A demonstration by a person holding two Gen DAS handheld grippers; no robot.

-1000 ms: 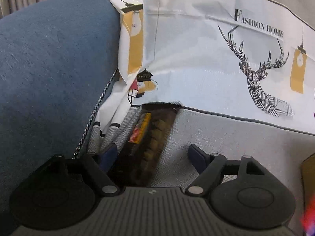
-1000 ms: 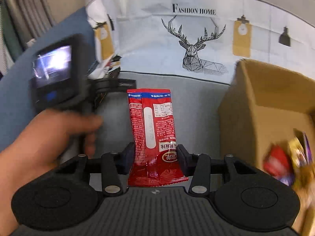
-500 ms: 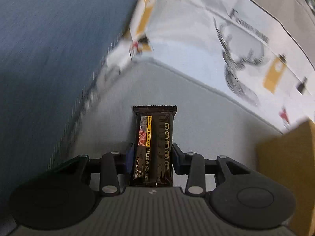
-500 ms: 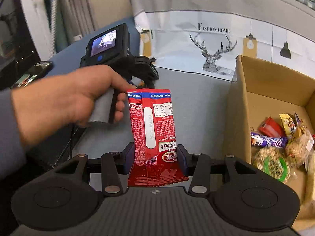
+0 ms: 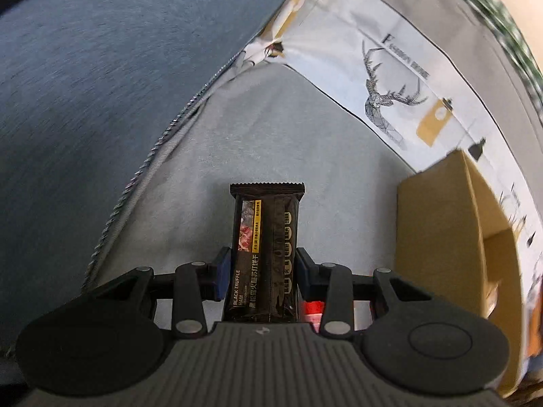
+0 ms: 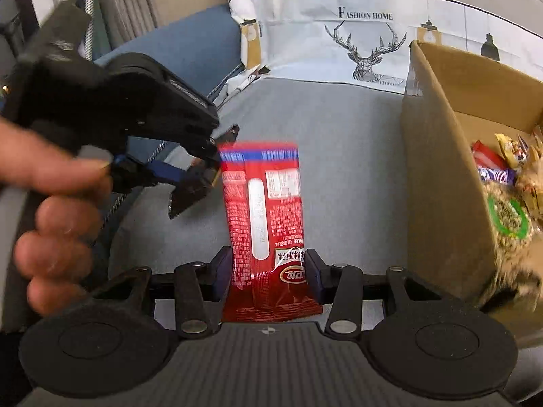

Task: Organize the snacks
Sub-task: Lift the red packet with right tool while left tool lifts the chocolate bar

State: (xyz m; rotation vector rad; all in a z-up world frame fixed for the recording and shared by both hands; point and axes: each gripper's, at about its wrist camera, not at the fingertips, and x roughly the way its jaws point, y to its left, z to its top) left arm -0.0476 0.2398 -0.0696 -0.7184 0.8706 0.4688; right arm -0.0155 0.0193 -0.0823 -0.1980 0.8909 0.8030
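My left gripper (image 5: 263,269) is shut on a black snack bar (image 5: 266,251) marked "Black Truffle Ham", held upright above the grey cushion (image 5: 271,142). In the right wrist view my right gripper (image 6: 268,273) is shut on a red snack packet (image 6: 263,210) that stands up between its blue pads. The left gripper (image 6: 190,183) with its black bar shows there too, close to the left of the red packet, held by a hand (image 6: 51,203). A cardboard box (image 6: 437,169) holding several snacks (image 6: 505,203) stands to the right of both grippers.
A white cloth with a deer print (image 6: 366,47) hangs behind the cushion. A blue cushion (image 5: 101,68) lies to the left, edged by a zipper (image 5: 149,159). The box wall (image 5: 437,237) rises at the right in the left wrist view.
My left gripper closed on the black bar at the cushion's back corner, lifted it and carried it toward the box. My right gripper, still gripping the red packet, drew nearer the box.
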